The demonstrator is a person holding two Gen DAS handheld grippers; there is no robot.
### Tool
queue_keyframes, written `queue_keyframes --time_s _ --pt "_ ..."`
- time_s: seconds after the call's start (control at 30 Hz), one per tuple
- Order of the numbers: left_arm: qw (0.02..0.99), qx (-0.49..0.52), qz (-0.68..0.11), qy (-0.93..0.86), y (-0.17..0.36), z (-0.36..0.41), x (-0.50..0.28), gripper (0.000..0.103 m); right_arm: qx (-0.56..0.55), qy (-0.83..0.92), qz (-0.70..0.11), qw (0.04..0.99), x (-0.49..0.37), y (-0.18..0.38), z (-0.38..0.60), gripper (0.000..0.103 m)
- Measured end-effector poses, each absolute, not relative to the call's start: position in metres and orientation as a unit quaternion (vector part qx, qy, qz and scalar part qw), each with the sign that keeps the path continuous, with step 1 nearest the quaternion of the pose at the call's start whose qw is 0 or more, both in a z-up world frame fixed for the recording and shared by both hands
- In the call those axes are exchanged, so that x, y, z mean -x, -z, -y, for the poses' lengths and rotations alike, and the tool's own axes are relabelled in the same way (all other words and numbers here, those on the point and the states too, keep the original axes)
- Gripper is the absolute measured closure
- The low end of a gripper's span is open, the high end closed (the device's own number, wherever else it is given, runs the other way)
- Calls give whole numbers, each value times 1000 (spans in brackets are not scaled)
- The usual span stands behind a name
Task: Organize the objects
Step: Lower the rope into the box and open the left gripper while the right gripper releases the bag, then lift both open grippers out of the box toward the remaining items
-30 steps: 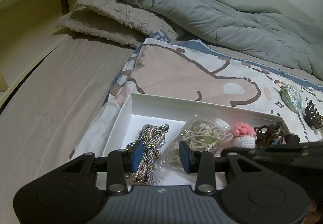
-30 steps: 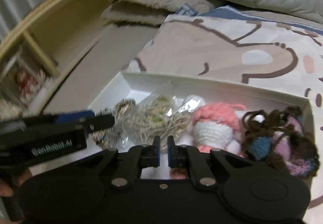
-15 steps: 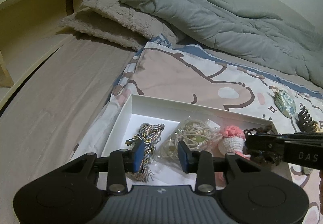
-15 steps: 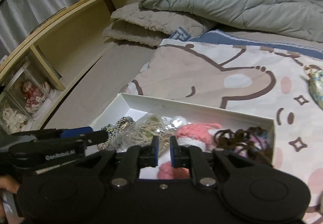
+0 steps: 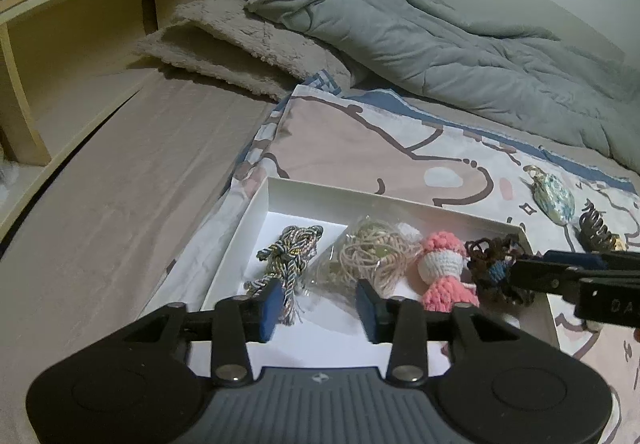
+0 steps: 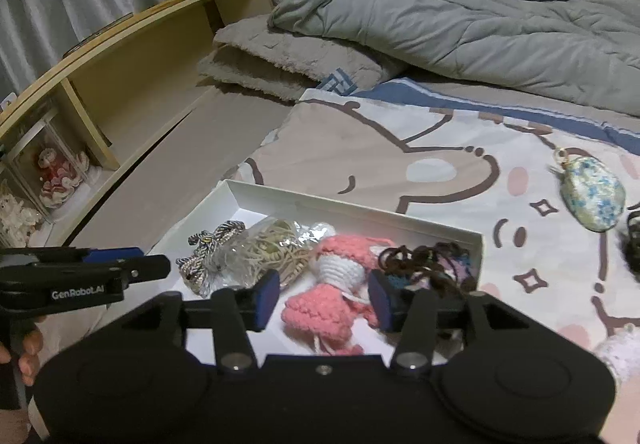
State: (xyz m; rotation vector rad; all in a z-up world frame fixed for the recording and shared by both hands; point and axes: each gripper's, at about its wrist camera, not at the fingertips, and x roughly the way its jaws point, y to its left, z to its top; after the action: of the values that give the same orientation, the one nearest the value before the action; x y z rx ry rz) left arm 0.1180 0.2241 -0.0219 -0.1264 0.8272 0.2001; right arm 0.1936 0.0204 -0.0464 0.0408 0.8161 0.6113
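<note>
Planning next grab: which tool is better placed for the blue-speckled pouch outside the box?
Right. The pouch lies on the blanket right of the white box, on the right tool side; both are open.

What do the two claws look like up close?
Both are black plastic. The left claw has a grey ribbed body with a tiny logo, silver rivets and blue pads on its fingertips. The right claw is all black, with the same blue pads. White letters on the left claw's side read "GenRobot.AI". No cables show.
</note>
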Motion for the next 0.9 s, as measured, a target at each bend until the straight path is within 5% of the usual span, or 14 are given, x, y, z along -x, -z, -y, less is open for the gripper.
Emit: queue_keyframes --time_s 0.43,0.9 --pt "912 44 -394 -107 9 -209 -98 2 -6 -265 -376 888 -174 34 9 23" --pt "909 39 -399 -113 2 -199 -91 0 9 -246 -363 899 -163 26 30 0"
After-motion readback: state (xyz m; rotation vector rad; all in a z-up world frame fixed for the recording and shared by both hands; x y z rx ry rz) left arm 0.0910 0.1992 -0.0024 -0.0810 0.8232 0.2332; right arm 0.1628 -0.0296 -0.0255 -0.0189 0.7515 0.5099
